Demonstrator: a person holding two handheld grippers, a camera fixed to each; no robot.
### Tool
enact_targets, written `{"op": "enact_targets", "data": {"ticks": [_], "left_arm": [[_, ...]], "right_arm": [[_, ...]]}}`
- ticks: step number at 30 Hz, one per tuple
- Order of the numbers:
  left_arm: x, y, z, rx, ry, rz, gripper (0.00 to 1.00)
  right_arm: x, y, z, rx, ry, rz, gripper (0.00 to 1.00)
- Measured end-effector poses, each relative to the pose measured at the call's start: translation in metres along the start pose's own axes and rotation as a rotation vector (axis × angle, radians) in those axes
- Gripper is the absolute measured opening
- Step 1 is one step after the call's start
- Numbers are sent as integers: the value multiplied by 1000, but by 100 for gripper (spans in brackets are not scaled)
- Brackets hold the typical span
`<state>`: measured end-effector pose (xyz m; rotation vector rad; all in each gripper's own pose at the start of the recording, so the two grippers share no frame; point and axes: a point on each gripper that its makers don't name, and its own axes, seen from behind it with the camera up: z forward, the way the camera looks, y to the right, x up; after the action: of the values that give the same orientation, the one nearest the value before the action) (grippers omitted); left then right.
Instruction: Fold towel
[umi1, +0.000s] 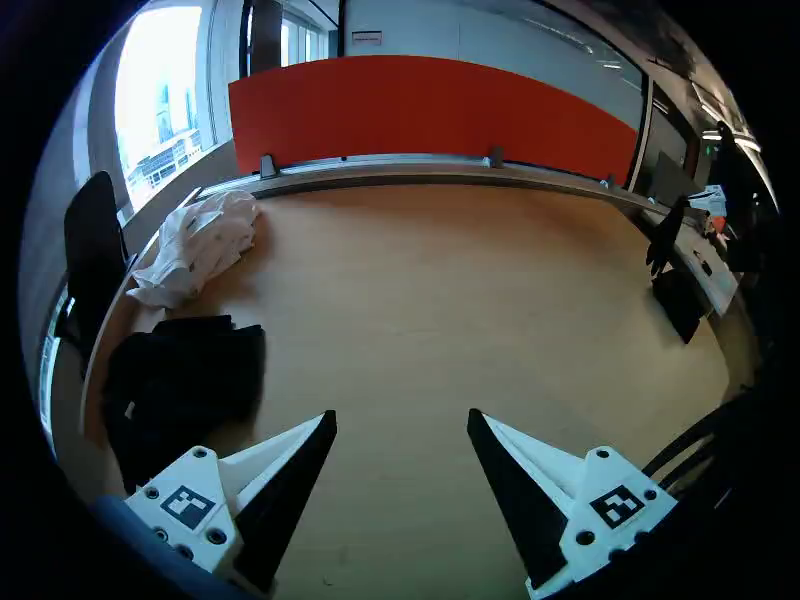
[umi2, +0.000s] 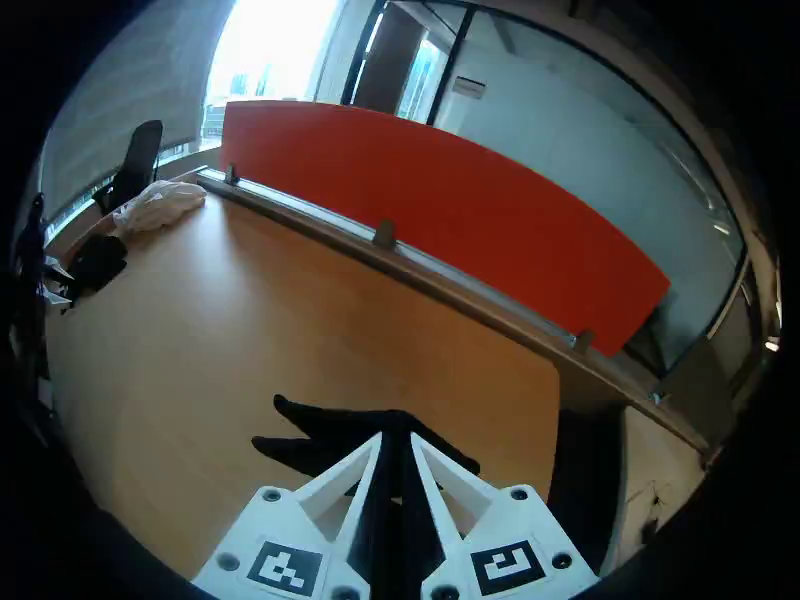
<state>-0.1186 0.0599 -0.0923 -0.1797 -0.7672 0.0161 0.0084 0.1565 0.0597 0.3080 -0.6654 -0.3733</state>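
A black towel (umi2: 330, 440) lies flat on the wooden table (umi2: 250, 330) near its right end. My right gripper (umi2: 397, 422) is shut on the near edge of it, with the dark cloth pinched between its fingers. My left gripper (umi1: 400, 415) hangs open over bare wood (umi1: 430, 300), with nothing between its fingers. To its left sits a pile of black cloth (umi1: 185, 375), and a crumpled white cloth (umi1: 210, 245) lies beyond that. Both show far off in the right gripper view as the black pile (umi2: 100, 260) and the white cloth (umi2: 160, 205).
An orange divider panel (umi1: 430, 115) runs along the table's far edge on a grey rail (umi1: 400, 170). A black office chair (umi1: 90, 250) stands past the left end by the windows. Dark shapes (umi1: 680, 295) sit at the table's right edge, too small to identify.
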Motion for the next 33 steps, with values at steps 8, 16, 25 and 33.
{"op": "enact_targets", "data": {"ticks": [8,16,25,33], "left_arm": [[0,2,-2,5,-3,4,97],[1,5,-2,8,-4,7,97],[4,10,0,2,-4,15,97],[8,15,-1,-7,-4,32,97]], "right_arm": [[-14,17,4,-18,-25,14,5],[-25,25,6,-25,-42,29,5],[-31,29,-1,-29,-46,36,5],[-56,32,-15,-24,-61,50,5]]}}
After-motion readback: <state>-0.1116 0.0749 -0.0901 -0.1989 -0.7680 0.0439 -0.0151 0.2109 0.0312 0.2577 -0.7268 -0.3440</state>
